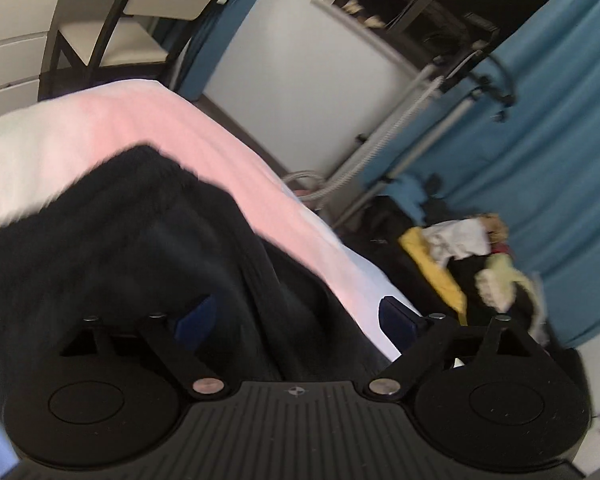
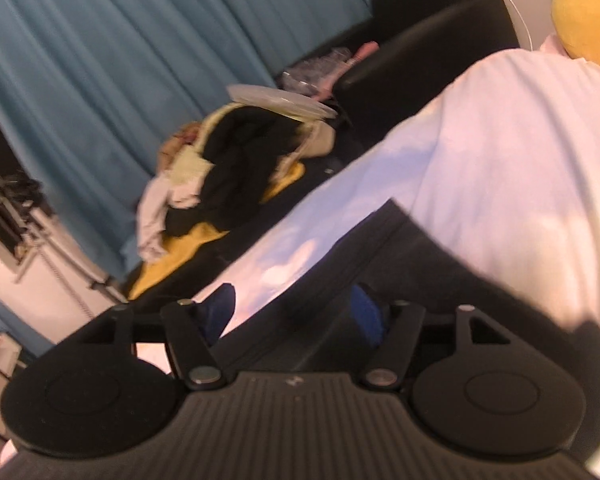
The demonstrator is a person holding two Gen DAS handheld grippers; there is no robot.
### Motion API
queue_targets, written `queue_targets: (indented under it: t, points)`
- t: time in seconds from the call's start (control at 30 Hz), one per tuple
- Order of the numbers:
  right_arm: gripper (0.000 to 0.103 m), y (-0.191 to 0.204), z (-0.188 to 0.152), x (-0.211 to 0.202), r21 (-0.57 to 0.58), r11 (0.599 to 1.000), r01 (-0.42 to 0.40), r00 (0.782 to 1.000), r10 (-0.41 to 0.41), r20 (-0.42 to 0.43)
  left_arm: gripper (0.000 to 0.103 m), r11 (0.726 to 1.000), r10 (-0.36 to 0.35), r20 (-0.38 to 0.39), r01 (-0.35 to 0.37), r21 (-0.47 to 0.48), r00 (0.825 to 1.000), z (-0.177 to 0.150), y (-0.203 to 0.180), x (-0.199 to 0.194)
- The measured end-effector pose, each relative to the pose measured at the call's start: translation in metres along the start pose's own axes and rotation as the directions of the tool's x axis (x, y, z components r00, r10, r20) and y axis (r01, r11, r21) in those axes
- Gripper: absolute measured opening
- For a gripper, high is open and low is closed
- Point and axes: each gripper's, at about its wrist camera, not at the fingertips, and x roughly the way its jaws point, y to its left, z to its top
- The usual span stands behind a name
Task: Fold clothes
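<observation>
Black garment (image 1: 148, 240): dark, rumpled, draped over pale pink bedding (image 1: 188, 128); left gripper (image 1: 296, 316) and right gripper (image 2: 296, 308) both spread.

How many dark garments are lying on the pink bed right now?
1: a dark garment lies on the bed, and both wrist views show it between the open fingers. Others may lie outside the views.
</observation>
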Motion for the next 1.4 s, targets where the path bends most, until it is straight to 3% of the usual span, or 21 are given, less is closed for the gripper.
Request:
queue_targets:
  t: [0.07, 0.13, 0.3, 0.43, 0.6, 0.8, 0.93, 1.03, 1.2, 1.4]
  points:
    - [0.069, 0.013, -0.016, -0.024, -0.021, 1.0, -0.017, 0.999, 0.018, 0.05, 0.093, 0.999, -0.037, 0.008, 0.037, -0.009, 0.999, -0.026, 0.002, -0.019]
    - [0.081, 0.025, -0.033, -0.047, -0.059, 0.998, -0.032, 0.995, 0.037, 0.092, 0.093, 0.999, -0.045, 0.003, 0.045, -0.009, 0.999, -0.05, 0.007, -0.038]
    - [0.083, 0.032, -0.068, -0.1, -0.079, 0.992, -0.096, 0.99, 0.103, 0.099, 0.093, 0.999, -0.034, -0.021, 0.033, -0.03, 0.999, -0.09, 0.023, -0.076]
    - [0.087, 0.024, -0.079, -0.127, 0.018, 0.988, -0.151, 0.986, 0.149, 0.075, 0.093, 0.983, -0.085, -0.009, 0.083, -0.164, 0.996, -0.091, 0.053, -0.081]
    - [0.088, -0.004, -0.085, -0.135, 0.271, 0.941, -0.201, 0.977, 0.212, -0.014, 0.093, 0.934, -0.146, 0.016, 0.143, -0.327, 0.989, -0.093, 0.091, -0.087]
    - [0.088, -0.028, -0.093, -0.135, 0.392, 0.908, -0.148, 0.982, 0.18, -0.047, 0.093, 0.836, -0.211, 0.058, 0.211, -0.506, 0.976, -0.094, 0.136, -0.094]
    - [0.088, -0.048, -0.104, -0.119, 0.483, 0.873, -0.068, 0.988, 0.126, -0.088, 0.092, 0.876, -0.148, 0.02, 0.141, -0.462, 0.989, -0.085, 0.141, -0.066]
    - [0.088, -0.057, -0.107, -0.105, 0.495, 0.868, -0.048, 0.989, 0.11, -0.097, 0.092, 0.885, -0.133, 0.001, 0.119, -0.449, 0.991, -0.081, 0.142, -0.045]
    - [0.089, -0.055, -0.102, -0.081, 0.468, 0.88, -0.082, 0.992, 0.115, -0.043, 0.092, 0.927, -0.153, -0.006, 0.141, -0.348, 0.988, -0.072, 0.126, -0.017]
    - [0.086, -0.063, -0.092, -0.057, 0.424, 0.888, -0.178, 0.984, 0.172, 0.054, 0.092, 0.945, -0.112, 0.023, 0.113, -0.307, 0.993, -0.063, 0.12, 0.004]
